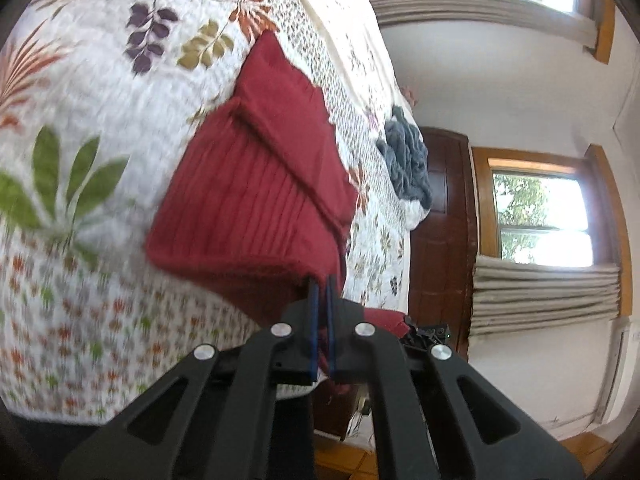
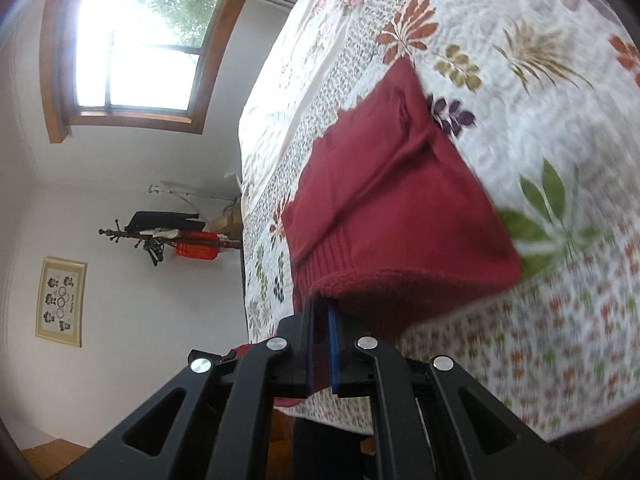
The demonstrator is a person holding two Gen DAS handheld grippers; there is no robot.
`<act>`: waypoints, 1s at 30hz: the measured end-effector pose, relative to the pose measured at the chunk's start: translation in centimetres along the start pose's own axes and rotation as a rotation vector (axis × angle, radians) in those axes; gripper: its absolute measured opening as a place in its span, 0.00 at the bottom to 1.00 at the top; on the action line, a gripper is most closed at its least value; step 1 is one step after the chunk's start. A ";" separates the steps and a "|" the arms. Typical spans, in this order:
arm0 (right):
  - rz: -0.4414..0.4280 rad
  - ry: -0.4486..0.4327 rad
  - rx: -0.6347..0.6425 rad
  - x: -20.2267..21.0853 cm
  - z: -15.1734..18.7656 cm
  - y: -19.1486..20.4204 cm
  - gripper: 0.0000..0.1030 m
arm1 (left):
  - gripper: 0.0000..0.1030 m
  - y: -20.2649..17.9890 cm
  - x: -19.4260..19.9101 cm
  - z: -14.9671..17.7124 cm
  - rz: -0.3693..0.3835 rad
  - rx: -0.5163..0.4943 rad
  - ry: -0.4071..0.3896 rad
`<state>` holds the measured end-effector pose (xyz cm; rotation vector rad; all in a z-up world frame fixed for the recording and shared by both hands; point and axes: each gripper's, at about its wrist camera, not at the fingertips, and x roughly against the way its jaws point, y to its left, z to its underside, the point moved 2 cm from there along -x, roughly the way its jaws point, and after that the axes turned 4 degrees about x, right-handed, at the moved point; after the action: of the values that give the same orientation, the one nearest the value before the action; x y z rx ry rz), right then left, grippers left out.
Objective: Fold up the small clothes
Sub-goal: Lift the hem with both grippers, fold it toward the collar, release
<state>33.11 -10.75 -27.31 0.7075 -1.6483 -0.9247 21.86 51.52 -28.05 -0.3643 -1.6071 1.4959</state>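
A dark red knit sweater point(image 1: 256, 184) lies partly folded on a floral quilt point(image 1: 100, 92), its ribbed hem lifted toward both cameras. My left gripper point(image 1: 321, 282) is shut on one corner of the hem, blue pads pinching the fabric. In the right wrist view the same red sweater point(image 2: 392, 208) spreads over the quilt point(image 2: 560, 120), and my right gripper point(image 2: 322, 306) is shut on the other hem corner. A folded-in sleeve runs diagonally across the sweater's body. Both views are tilted sideways.
A grey-blue garment point(image 1: 408, 160) lies crumpled farther along the bed near a dark wooden door point(image 1: 440, 232). Windows point(image 1: 540, 220) and white walls stand beyond the bed. A coat stand point(image 2: 168, 236) with hanging clothes and a framed picture point(image 2: 60, 302) are by the far wall.
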 end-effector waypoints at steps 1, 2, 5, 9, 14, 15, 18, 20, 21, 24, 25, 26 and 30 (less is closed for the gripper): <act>0.003 0.000 -0.007 -0.6 -1.0 -0.2 0.05 | 0.01 -0.1 -0.4 -1.2 0.001 0.009 -0.007; 0.008 0.001 -0.018 -1.3 -2.3 -0.4 0.05 | 0.01 -0.1 -0.7 -2.1 0.001 0.015 -0.012; 0.034 0.004 -0.046 -3.5 -5.5 -1.3 0.05 | 0.01 0.3 -2.1 -5.6 -0.008 0.057 -0.034; 0.086 0.012 -0.085 -6.6 -9.1 -3.5 0.05 | 0.01 1.8 -4.8 -10.2 -0.056 0.118 -0.053; 0.220 0.048 -0.084 -10.1 -12.1 -6.3 0.11 | 0.05 3.9 -8.1 -14.2 -0.155 0.160 -0.064; 0.225 0.061 -0.083 -10.4 -12.5 -6.6 0.13 | 0.09 3.9 -8.3 -14.7 -0.165 0.160 -0.070; 0.215 0.050 -0.021 -9.8 -12.7 -5.8 0.31 | 0.24 2.9 -8.2 -15.3 -0.163 0.085 -0.098; 0.225 0.047 0.045 -8.9 -12.2 -5.2 0.34 | 0.42 2.1 -8.0 -15.1 -0.202 0.003 -0.108; 0.236 0.050 0.066 -8.6 -11.9 -5.1 0.34 | 0.47 1.8 -8.0 -14.9 -0.218 -0.035 -0.106; 0.304 0.061 0.143 -7.8 -10.7 -5.5 0.34 | 0.49 2.0 -8.9 -14.5 -0.311 -0.117 -0.068; 0.328 0.067 0.167 -7.8 -10.4 -5.7 0.34 | 0.49 2.3 -9.3 -14.3 -0.347 -0.133 -0.050; 0.348 0.074 0.188 -7.8 -10.2 -5.7 0.34 | 0.49 2.6 -9.6 -14.1 -0.366 -0.141 -0.038; 0.421 0.102 0.267 -8.8 -9.6 -6.2 0.36 | 0.49 2.8 -10.9 -13.3 -0.412 -0.206 0.009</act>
<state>44.62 -8.88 -35.82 0.5430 -1.7563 -0.3676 37.05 52.98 -36.44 -0.1394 -1.7110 1.0212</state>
